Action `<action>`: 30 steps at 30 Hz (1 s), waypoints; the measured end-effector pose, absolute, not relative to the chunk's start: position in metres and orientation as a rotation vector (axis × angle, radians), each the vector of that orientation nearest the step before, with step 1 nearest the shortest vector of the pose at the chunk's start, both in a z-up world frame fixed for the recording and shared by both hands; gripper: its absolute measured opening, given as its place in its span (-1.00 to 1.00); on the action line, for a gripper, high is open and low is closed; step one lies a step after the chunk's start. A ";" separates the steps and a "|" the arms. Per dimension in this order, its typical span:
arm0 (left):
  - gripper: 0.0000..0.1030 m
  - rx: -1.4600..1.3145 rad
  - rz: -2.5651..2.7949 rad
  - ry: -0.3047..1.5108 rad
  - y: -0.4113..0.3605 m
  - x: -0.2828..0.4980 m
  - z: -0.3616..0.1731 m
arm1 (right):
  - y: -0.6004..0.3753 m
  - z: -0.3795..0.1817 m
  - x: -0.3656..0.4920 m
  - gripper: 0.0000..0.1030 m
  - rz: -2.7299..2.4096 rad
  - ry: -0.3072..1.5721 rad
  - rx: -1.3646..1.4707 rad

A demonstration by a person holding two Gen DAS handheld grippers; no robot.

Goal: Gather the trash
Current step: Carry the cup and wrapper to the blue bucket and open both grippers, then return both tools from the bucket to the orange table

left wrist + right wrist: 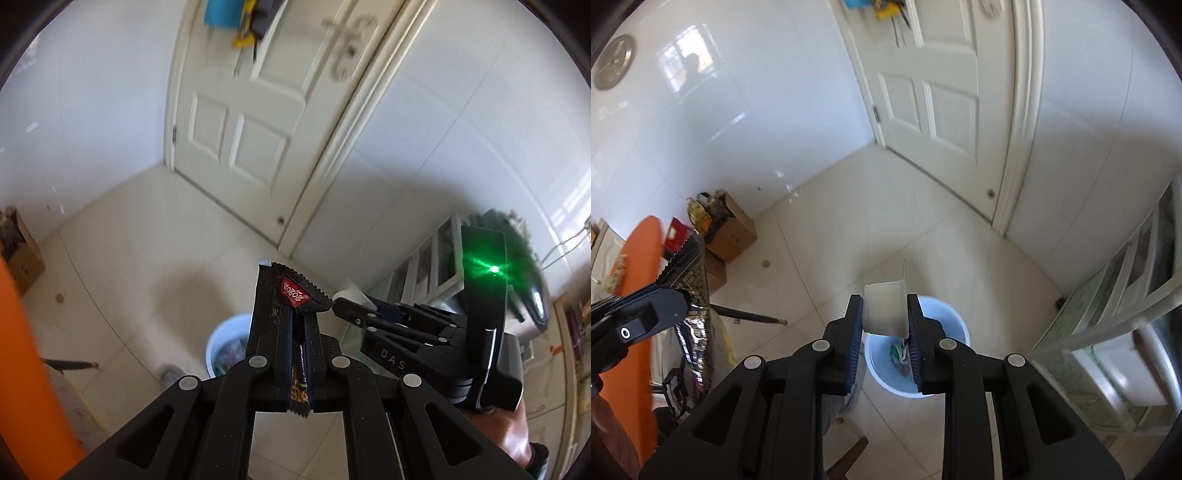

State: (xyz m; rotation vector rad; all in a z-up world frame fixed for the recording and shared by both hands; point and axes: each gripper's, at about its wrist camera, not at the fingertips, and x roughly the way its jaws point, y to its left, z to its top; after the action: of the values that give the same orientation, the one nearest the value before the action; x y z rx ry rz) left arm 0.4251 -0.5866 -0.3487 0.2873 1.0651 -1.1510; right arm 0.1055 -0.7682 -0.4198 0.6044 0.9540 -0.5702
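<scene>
My left gripper (297, 317) is shut on a black snack wrapper (284, 295) with a red label and saw-tooth edges, held up in the air. The same wrapper shows at the left of the right wrist view (689, 273). My right gripper (886, 314) is shut on a white plastic cup (886, 308), held above a light blue trash bin (951, 325) on the floor; the bin holds some trash. The bin also shows in the left wrist view (227, 343), below and left of the wrapper. The right gripper shows at the right of the left wrist view (345, 304).
An orange round table edge (635, 295) is at the left. Cardboard boxes (733, 236) with bottles stand by the wall. A white door (938, 92) is ahead. A glass-front cabinet (1126, 314) stands at the right. The floor is pale tile.
</scene>
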 end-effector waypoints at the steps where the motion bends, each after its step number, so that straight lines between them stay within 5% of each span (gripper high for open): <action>1: -0.91 0.295 -1.142 1.092 -0.594 0.426 -0.353 | -0.773 -0.427 0.106 -0.50 -0.569 0.962 0.624; 3: -0.73 0.303 -1.120 1.124 -0.609 0.432 -0.362 | -0.781 -0.438 0.107 -0.50 -0.566 0.967 0.659; 6: 0.07 0.329 -1.076 1.146 -0.625 0.439 -0.367 | -0.786 -0.449 0.107 -0.34 -0.566 0.982 0.690; 9: 0.48 0.346 -1.017 1.124 -0.641 0.445 -0.363 | -0.790 -0.452 0.106 0.40 -0.573 0.966 0.707; 13: 0.66 0.390 -0.964 1.071 -0.641 0.437 -0.355 | -0.791 -0.452 0.104 1.00 -0.627 0.960 0.702; 30: 0.77 0.290 -0.887 0.914 -0.539 0.379 -0.291 | -0.740 -0.366 0.113 1.00 -0.633 0.852 0.598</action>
State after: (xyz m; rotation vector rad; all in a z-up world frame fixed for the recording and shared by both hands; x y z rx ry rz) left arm 0.3794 -0.5395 -0.2914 0.2896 0.9140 -0.8871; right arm 0.1134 -0.7398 -0.3661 0.5975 0.8521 -0.6327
